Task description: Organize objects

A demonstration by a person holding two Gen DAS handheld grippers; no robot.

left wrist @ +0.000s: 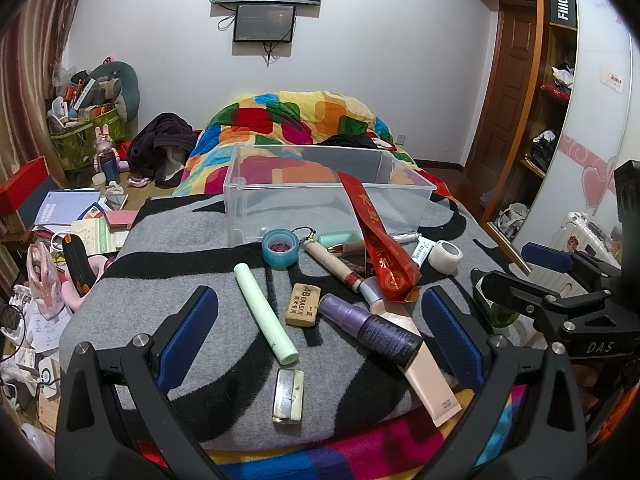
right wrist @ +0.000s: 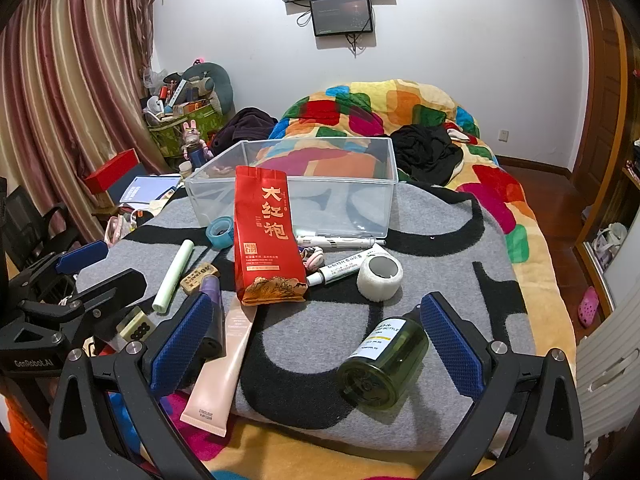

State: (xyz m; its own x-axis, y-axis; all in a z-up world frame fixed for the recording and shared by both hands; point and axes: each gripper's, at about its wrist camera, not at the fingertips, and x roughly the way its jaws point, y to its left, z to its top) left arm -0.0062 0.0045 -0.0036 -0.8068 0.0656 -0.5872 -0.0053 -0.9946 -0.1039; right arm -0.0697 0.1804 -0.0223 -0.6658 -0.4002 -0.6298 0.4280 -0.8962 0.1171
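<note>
A clear plastic bin [left wrist: 320, 196] [right wrist: 304, 188] stands empty on the grey-and-black blanket [left wrist: 192, 264] [right wrist: 460, 280]. Small items lie in front of it: a red tea packet [right wrist: 266, 236] [left wrist: 380, 248], a pale green tube [left wrist: 266, 312] [right wrist: 174, 276], a purple bottle [left wrist: 372, 328], a pink tube [right wrist: 222, 364], a tan eraser [left wrist: 303, 304], a blue tape roll [left wrist: 280, 248], a white tape roll [right wrist: 379, 272] and a green glass bottle [right wrist: 384, 360]. My left gripper [left wrist: 320, 320] is open above the green tube, eraser and purple bottle. My right gripper [right wrist: 316, 328] is open, the green bottle lying by its right finger.
A small metal lighter [left wrist: 288, 396] lies near the blanket's front edge. A colourful quilt [left wrist: 296, 120] and dark clothes [right wrist: 428, 152] lie behind the bin. Papers and clutter [left wrist: 72, 220] cover the floor to the left. A wardrobe [left wrist: 552, 92] stands to the right.
</note>
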